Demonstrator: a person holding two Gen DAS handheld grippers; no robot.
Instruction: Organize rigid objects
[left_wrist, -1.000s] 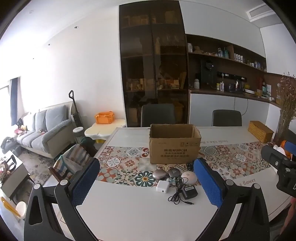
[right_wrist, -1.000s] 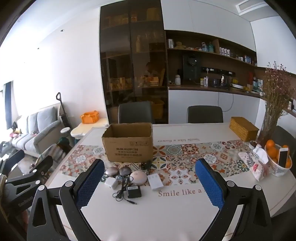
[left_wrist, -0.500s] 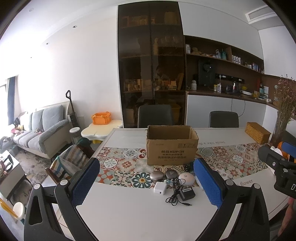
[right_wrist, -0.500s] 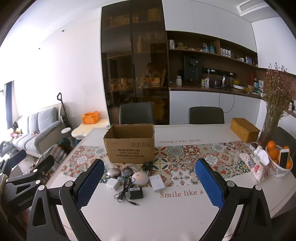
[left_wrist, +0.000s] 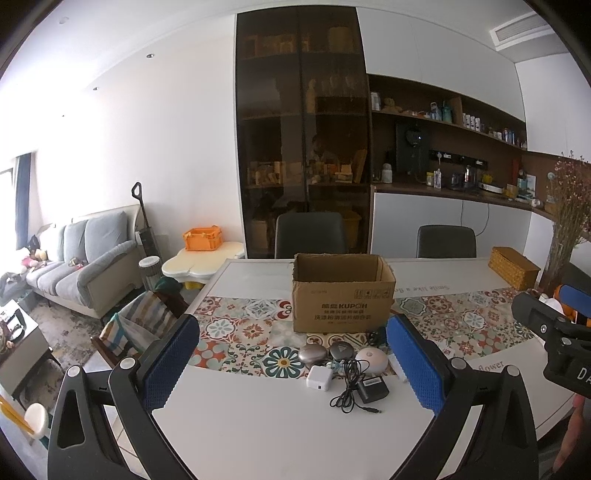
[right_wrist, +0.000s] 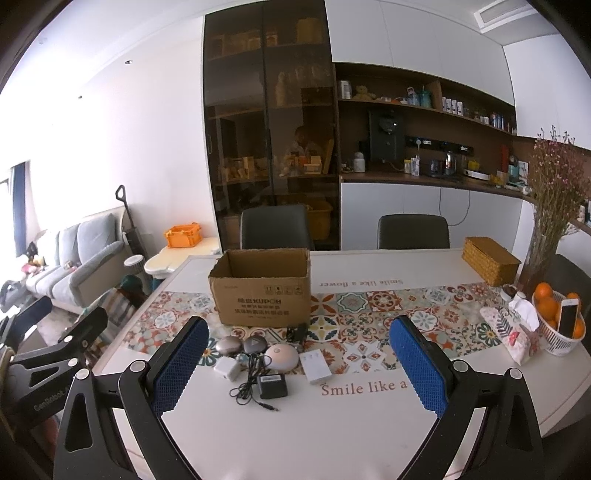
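An open cardboard box (left_wrist: 343, 295) (right_wrist: 263, 291) stands on the patterned runner. In front of it lies a cluster: a grey round case (left_wrist: 312, 353) (right_wrist: 227, 345), a dark round case (left_wrist: 341, 350) (right_wrist: 255, 344), a pink-white puck (left_wrist: 371, 359) (right_wrist: 281, 356), a white charger cube (left_wrist: 319, 377) (right_wrist: 226, 368), a black adapter with cable (left_wrist: 372, 389) (right_wrist: 272, 386), and a white flat box (right_wrist: 315, 366). My left gripper (left_wrist: 291, 365) and right gripper (right_wrist: 299, 369) are both open and empty, held above the table's near edge, short of the cluster.
A woven box (right_wrist: 489, 260) sits at the far right. A tissue pouch (right_wrist: 511, 334) and a basket of oranges with a phone (right_wrist: 563, 325) stand at the right edge, by a vase of dried flowers (right_wrist: 546, 236). Two chairs (right_wrist: 275, 227) stand behind the table.
Both views have shifted slightly; the box and cluster sit a little lower and nearer in frame. Both grippers stay open. Nothing on the table has moved.
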